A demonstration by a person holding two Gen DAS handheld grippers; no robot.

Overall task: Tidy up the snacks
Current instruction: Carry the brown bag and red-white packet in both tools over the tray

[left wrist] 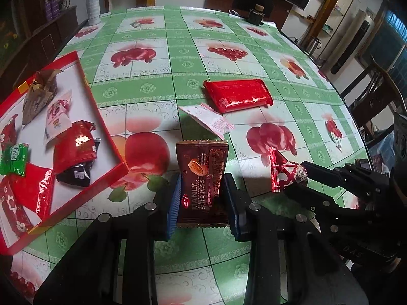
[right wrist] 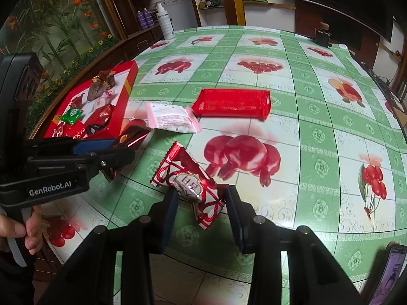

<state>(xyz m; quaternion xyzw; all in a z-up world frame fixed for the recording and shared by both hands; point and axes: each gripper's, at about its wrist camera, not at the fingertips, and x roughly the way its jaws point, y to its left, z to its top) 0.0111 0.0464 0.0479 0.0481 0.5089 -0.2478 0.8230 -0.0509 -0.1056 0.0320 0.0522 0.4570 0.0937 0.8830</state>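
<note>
My left gripper (left wrist: 202,181) is shut on a brown almond-chocolate packet (left wrist: 201,165), held upright just above the tablecloth, right of the red tray (left wrist: 101,117). The tray holds several wrapped snacks. My right gripper (right wrist: 202,198) is shut on a red-and-white patterned packet (right wrist: 188,180), whose far end rests near the table. In the left wrist view this right gripper (left wrist: 296,180) and its packet (left wrist: 279,175) are to the right. In the right wrist view the left gripper (right wrist: 124,145) is at the left by the tray (right wrist: 127,86). A long red pack (left wrist: 237,95) and a white-pink packet (left wrist: 207,118) lie further out.
A white bottle (left wrist: 92,2) stands at the table's far left corner and a small dark object (left wrist: 255,15) at its far edge. A wooden chair (left wrist: 376,94) is beyond the right edge. A phone (right wrist: 391,274) lies near the front right. A hand (right wrist: 30,231) grips the left handle.
</note>
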